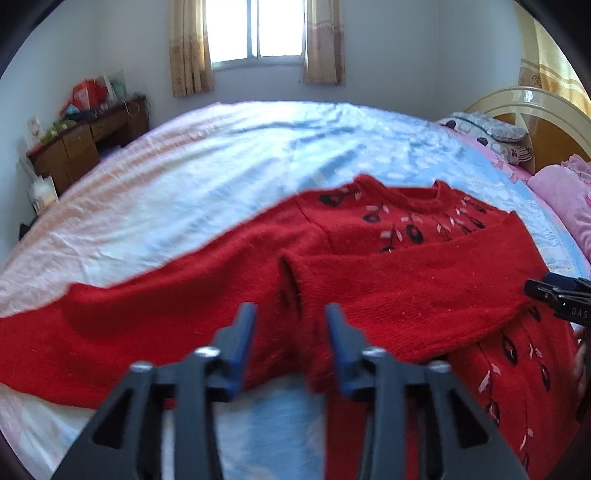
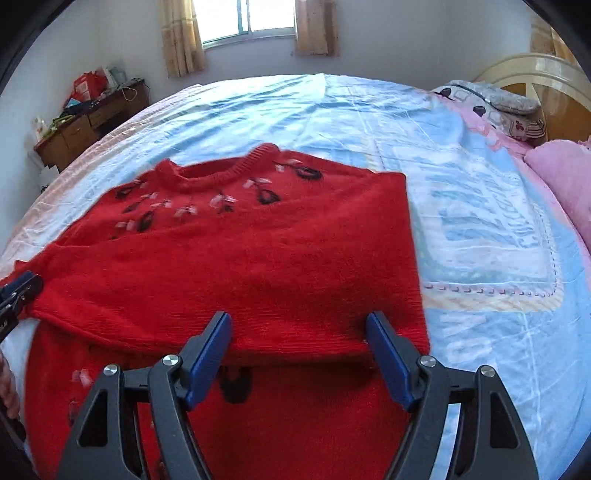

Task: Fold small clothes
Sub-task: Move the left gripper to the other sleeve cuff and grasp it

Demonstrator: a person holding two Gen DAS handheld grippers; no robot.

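Observation:
A red knit sweater [image 1: 388, 280] with black and pink flower stitching lies face up on the blue bedsheet [image 1: 229, 177]. One sleeve [image 1: 424, 295] is folded across the chest, and its cuff [image 1: 295, 291] lies between the spread fingers of my left gripper [image 1: 291, 325], which is open and does not pinch it. The other sleeve [image 1: 147, 317] stretches out to the left. In the right wrist view my right gripper [image 2: 299, 328] stands open over the folded sleeve's lower edge on the sweater [image 2: 258, 258]. Each gripper shows in the other's view: the right gripper [image 1: 561, 299] and the left gripper [image 2: 18, 295].
The bed [image 2: 461, 184] fills both views. Pink pillows [image 2: 561, 177] and a patterned pillow [image 2: 491, 103] lie by the headboard [image 2: 535, 77] at right. A cluttered wooden desk [image 2: 85, 122] stands at back left, under a curtained window [image 2: 247, 22].

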